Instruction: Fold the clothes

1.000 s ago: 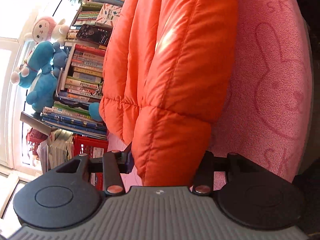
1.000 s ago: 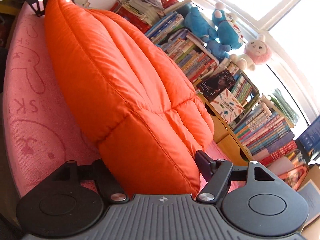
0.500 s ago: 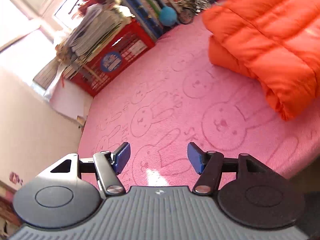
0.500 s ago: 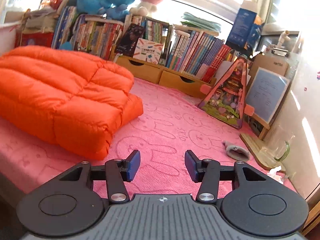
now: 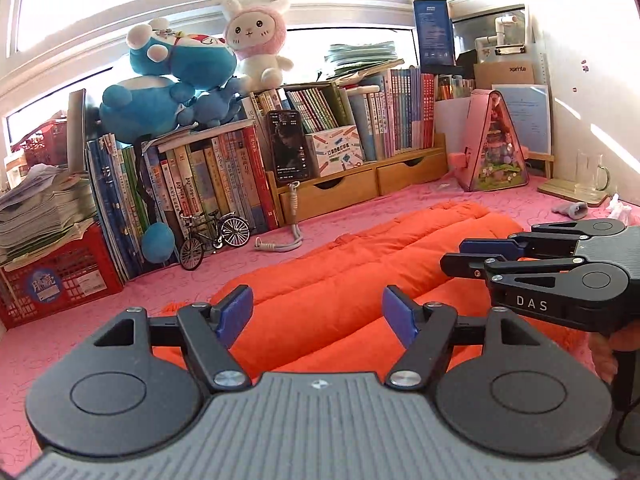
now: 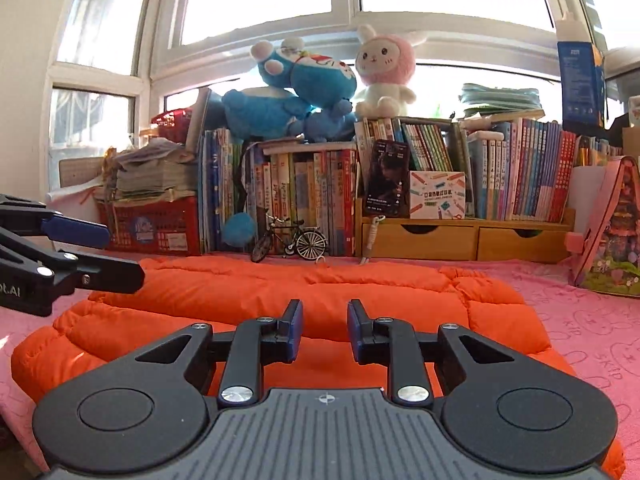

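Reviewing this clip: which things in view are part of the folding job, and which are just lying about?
Part of the job:
orange puffer jacket
left gripper, open
right gripper, open

Lying about:
plush toys
books
model bicycle
red crate

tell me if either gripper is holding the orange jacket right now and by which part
Neither. The left gripper and right gripper are both open with nothing between their fingers; the folded orange puffer jacket lies on the pink blanket.

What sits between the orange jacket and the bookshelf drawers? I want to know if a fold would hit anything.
In the left wrist view, only bare pink blanket separates the orange jacket from the wooden drawers, apart from a coiled cord at the left.
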The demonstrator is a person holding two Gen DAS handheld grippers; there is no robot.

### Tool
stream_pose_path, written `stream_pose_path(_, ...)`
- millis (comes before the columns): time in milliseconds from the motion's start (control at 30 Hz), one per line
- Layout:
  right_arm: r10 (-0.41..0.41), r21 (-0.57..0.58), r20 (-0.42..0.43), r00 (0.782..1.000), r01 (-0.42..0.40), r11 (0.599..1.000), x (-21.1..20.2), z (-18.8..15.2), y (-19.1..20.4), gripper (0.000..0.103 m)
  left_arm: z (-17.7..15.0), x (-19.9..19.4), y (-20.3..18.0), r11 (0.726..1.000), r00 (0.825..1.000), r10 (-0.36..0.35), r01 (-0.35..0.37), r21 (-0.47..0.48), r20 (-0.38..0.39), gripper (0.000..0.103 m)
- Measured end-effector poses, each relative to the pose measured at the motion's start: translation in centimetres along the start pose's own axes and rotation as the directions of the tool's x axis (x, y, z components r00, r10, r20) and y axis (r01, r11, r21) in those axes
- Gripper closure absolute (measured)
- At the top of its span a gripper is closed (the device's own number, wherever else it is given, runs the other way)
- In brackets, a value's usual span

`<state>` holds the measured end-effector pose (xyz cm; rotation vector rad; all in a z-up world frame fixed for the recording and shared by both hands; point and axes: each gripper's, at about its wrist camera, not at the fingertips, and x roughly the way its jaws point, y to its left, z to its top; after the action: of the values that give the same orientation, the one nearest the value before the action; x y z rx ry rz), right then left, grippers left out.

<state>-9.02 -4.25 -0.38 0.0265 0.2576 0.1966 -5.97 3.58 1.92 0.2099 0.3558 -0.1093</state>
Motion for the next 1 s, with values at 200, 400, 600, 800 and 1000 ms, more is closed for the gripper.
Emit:
stream_pose_path(200,-0.011,-0.022,-0.072,0.997,0.01,1.0,4.0,3.9,-1.4,0.076,1.0,5.9,0.4,0.994,0.995,0.084,-0.087,-0.058,-0.057,0.051)
stream_pose_path(400,-0.048,-0.044,-0.148,0.988,0.042,0.998,8.9,3.6,-1.2,0.071,1.2,10.3,0.2,0.984,0.983,0.158,-0.164,-0.063,-0.094,0.051)
stream_pose_path(600,-0.082,-0.071,-0.184,0.979,0.07,0.995,10.9,1.0,-1.0,0.066,0.2,12.3,0.4,0.981,0.977,0.174,-0.182,-0.059,-0.122,0.05)
stream_pose_path(800,-0.135,-0.207,-0.164,0.977,0.099,0.973,11.9,-0.6,0.4,0.064,-0.7,13.4,0.1,0.979,0.973,0.2,-0.203,-0.016,-0.114,0.046)
stream_pose_path(1000,-0.149,-0.241,-0.17,0.974,0.106,0.965,12.5,-1.5,0.6,0.063,-1.5,14.0,-0.2,0.979,0.973,0.202,-0.2,0.025,-0.108,0.041)
